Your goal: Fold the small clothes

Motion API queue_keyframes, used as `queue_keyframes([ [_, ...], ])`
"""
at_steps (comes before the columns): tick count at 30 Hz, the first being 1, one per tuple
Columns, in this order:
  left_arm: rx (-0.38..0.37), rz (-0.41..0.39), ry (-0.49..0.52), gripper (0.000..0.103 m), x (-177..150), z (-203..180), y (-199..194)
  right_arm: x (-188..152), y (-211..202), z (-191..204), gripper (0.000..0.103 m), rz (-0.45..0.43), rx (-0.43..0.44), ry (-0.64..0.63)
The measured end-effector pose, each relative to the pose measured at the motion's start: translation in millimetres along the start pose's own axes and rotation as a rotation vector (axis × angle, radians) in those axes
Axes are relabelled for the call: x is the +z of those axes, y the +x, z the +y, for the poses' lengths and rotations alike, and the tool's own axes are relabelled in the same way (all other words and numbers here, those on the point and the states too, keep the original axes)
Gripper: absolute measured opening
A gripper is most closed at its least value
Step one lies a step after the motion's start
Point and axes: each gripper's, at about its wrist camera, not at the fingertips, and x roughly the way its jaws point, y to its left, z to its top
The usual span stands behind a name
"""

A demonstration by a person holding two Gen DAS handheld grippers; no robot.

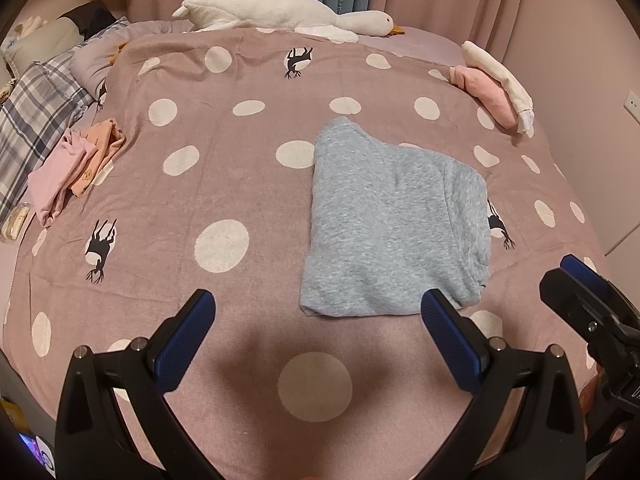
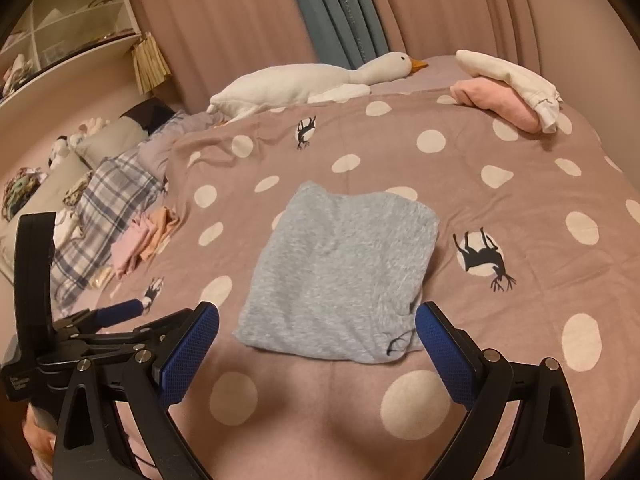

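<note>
Left tool [image 1: 318,312]: your jaws spread wide, released, nothing held | Right tool [image 2: 316,320]: spread wide, released, empty | Grey garment [image 1: 392,224]: folded flat on the bed cover [image 1: 224,168], right of centre in left view, centre in right view, just beyond both tools' tips | Folded clothes [image 1: 68,168]: left edge

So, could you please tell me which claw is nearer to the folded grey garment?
Right. The right claw hangs open straight in front of the grey garment, its near edge between the fingers. The left claw is open too, offset to the garment's left.
</note>
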Motion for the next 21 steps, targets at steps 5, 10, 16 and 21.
queue_keyframes([
  [5, 0.006, -0.003, 0.001, 0.103, 0.3, -0.4, -0.6, 0.4, 0.1, -0.1, 0.098, 0.000, 0.000, -0.001],
  [10, 0.007, -0.006, 0.001, 0.103, 0.5, 0.2, -0.8, 0.1, 0.0, 0.3, 0.098, 0.001, -0.001, 0.001],
  [16, 0.006, -0.006, 0.001, 0.103, 0.6, 0.8, -1.3, -0.4, 0.7, 1.2, 0.098, 0.002, 0.000, -0.001],
  [21, 0.014, -0.010, 0.003, 0.103, 0.9, 0.8, -1.6, -2.1, 1.3, 3.1, 0.098, 0.005, 0.002, -0.002],
])
